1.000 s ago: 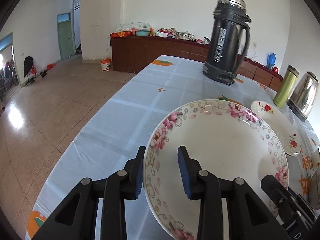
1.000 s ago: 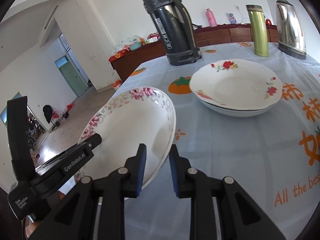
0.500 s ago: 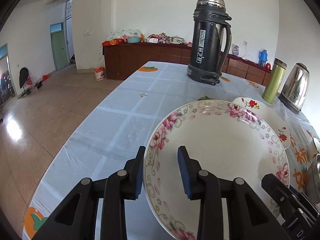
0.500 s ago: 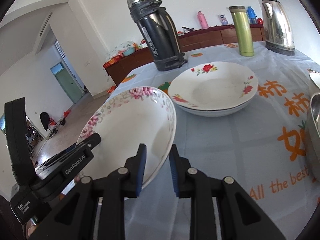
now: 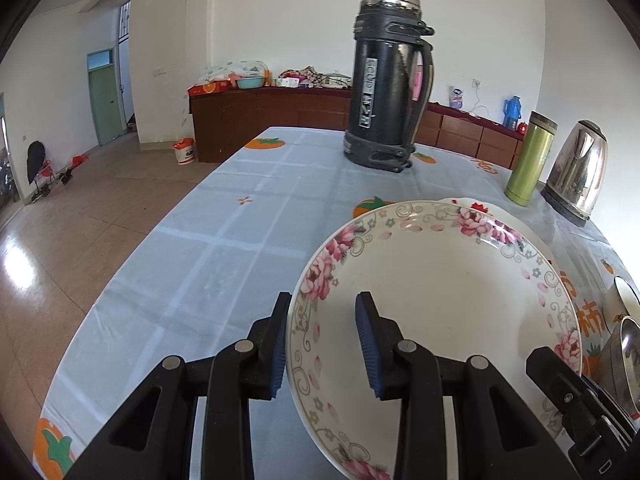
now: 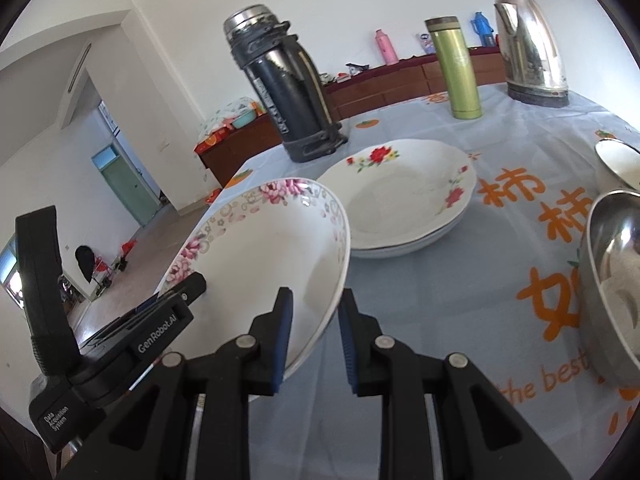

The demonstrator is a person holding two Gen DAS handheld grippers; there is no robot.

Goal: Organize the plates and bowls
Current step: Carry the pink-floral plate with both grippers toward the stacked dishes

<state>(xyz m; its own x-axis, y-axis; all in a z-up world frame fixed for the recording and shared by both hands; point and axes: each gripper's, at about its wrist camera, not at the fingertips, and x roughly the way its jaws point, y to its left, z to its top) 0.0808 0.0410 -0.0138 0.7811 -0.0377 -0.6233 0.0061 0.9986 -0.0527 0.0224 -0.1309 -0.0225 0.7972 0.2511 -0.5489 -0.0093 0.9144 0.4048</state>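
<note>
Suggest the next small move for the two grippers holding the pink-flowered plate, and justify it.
Probably carry the pink-flowered plate, pinched at its rim by the left gripper and right gripper, over the stacked red-flowered plates just beyond it, then lower it on.

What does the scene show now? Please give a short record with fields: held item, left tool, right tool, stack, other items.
held item: pink-flower plate, lifted above the table
left tool: shut on the plate's left rim
right tool: shut on the plate's right rim
stack: red-flower plates, resting ahead of the held plate
other items: black thermos, green flask, kettle, steel bowl
</note>
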